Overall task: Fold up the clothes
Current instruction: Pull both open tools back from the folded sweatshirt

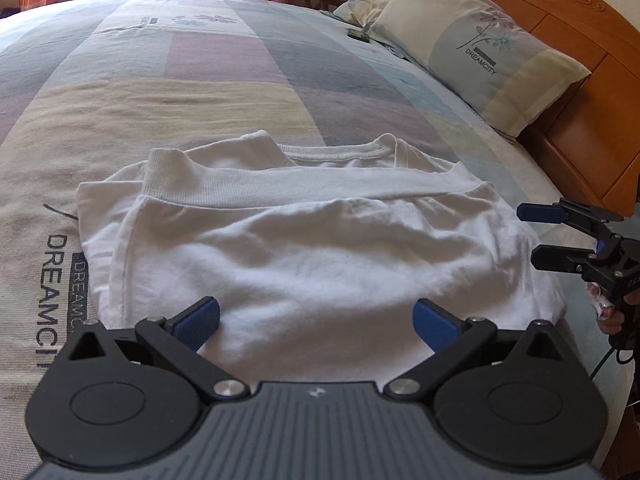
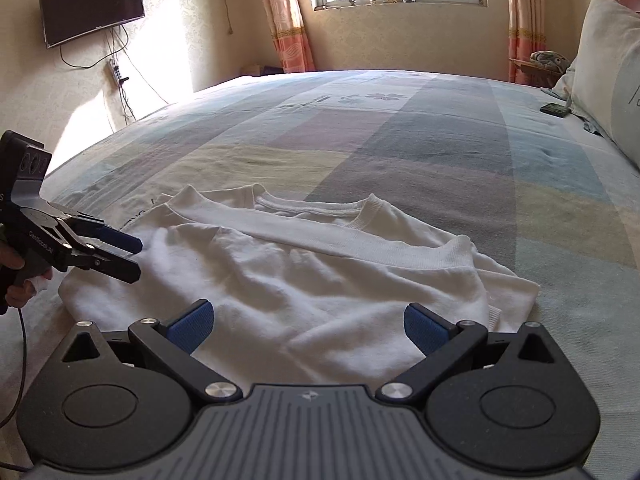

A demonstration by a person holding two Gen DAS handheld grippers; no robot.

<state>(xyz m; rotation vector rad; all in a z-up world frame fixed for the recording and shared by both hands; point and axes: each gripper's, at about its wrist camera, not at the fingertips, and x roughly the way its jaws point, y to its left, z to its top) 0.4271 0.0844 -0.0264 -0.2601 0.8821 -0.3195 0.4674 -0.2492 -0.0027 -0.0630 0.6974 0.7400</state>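
A white T-shirt [image 1: 304, 248] lies folded on the bed, its hem band laid across just below the collar; the right wrist view shows it too [image 2: 320, 276]. My left gripper [image 1: 318, 322] hangs open over the shirt's near edge, nothing between its blue pads. My right gripper [image 2: 308, 326] is also open, just above the shirt's near edge. Each gripper shows in the other's view: the right gripper [image 1: 532, 236] at the shirt's right side, the left gripper [image 2: 136, 258] at its left side, both with fingers apart and holding nothing.
The patchwork bedspread [image 1: 200, 80] covers the bed. A pillow [image 1: 480, 52] leans on the wooden headboard [image 1: 580, 92] at the right, with a small dark object [image 2: 554, 109] lying near it. A wall TV [image 2: 92, 6], a window and curtains lie beyond the bed.
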